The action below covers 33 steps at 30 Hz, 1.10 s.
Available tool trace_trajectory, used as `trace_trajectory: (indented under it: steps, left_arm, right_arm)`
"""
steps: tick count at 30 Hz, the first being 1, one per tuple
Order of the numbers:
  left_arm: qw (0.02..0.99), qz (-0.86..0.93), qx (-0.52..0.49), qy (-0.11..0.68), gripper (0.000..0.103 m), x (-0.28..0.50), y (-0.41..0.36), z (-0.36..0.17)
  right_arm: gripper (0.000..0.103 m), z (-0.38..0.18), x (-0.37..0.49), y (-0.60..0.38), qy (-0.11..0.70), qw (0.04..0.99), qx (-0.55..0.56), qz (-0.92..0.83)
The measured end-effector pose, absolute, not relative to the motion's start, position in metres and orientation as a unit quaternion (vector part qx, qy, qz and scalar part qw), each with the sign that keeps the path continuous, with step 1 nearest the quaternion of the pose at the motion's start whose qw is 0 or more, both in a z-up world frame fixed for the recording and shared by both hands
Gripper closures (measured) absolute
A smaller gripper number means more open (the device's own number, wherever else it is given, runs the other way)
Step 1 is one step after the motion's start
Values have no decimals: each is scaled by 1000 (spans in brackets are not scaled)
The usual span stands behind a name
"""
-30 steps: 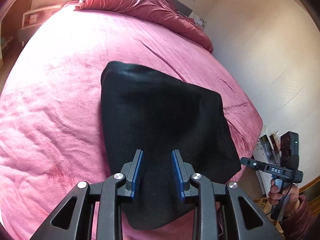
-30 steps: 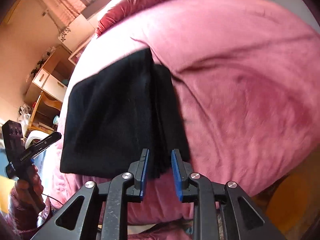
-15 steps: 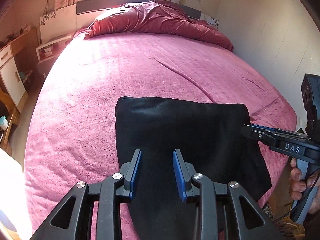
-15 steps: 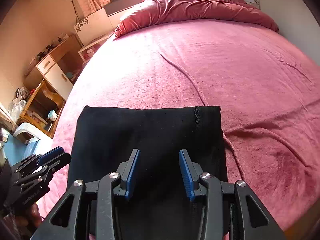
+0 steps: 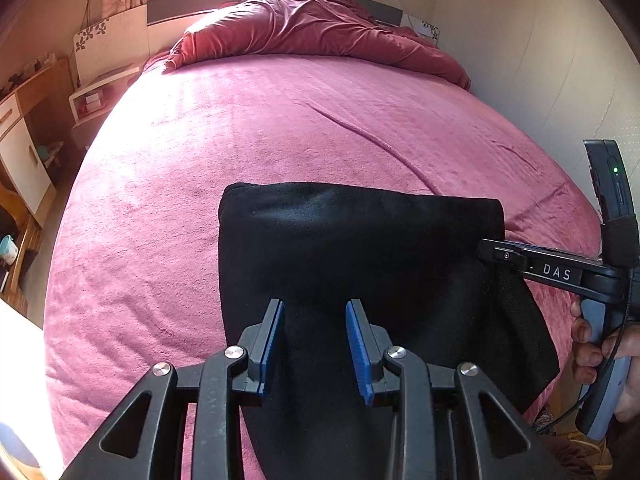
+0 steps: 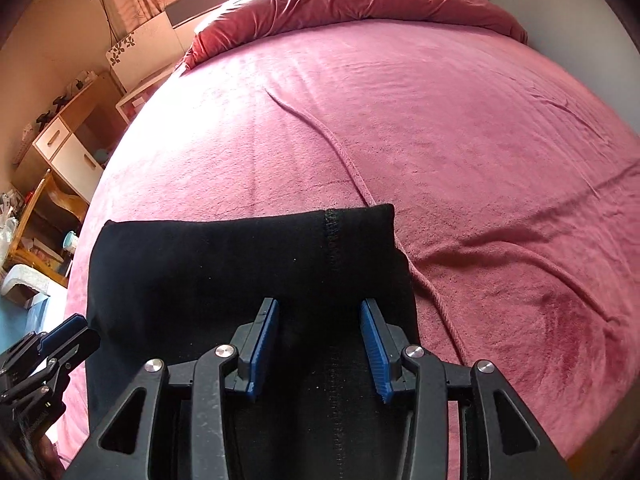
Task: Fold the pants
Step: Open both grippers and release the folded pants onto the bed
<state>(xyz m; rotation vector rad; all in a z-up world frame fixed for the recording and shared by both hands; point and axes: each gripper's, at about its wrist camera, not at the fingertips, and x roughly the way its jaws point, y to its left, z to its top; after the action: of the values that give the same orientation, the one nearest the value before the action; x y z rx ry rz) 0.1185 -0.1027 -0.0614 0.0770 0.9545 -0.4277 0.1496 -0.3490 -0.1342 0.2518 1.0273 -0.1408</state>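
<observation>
Black pants lie folded into a rough rectangle on the near part of a pink bed, far fold edge straight across, near end running under both grippers and out of frame. In the right wrist view a stitched seam runs down the pants near their right edge. The right side of the pants in the left view flares out toward the bed's edge.

Left gripper: jaws part open, blue pads apart, black cloth visible between and below them, pads not pressing on it. Nothing held.

Right gripper: jaws have just been opening, now part open, a bit wider than the left. Pants lie beneath the gap, pads clear of the cloth. Nothing held. In the left view this gripper comes in from the right, tip over the pants' right edge; cannot tell if it touches. A hand grips its handle.

Left gripper also shows at the lower left of the right view, just beside the pants' left edge.

Long creases cross the bed beyond the pants. Crumpled red duvet at the head of the bed, well apart from the pants. Wooden shelves and drawers stand left of the bed.
</observation>
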Motion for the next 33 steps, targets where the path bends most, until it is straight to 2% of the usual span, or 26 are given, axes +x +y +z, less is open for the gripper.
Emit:
trace_trajectory:
  steps: [12,15,19,26,29,33]
  left_arm:
    - [861,-198,43,466,66,128,-110,-79]
    - [860,-196,43,469,66,130,-113,-86]
    - [857,-196,29,476,65,134,-111,-100]
    - [849,-213,-66,479,64,138,-81,-94]
    - [857,-207,-73,466,57,131,-68,-87]
    - [862,-200,-74,459,57,116,-57,-85]
  right_arm:
    - [58,-152,146,-352,482,867,95,-87]
    - [54,-161,144,-353,472,873,86,-91]
    - [53,-171,141,-362,457,879,107,-79]
    - [48,-149,127,-375,456,875,157,-49]
    - [48,-138,110,-375,457,875,151,-47]
    - [48,-139,86,-371,476,868,133,-44]
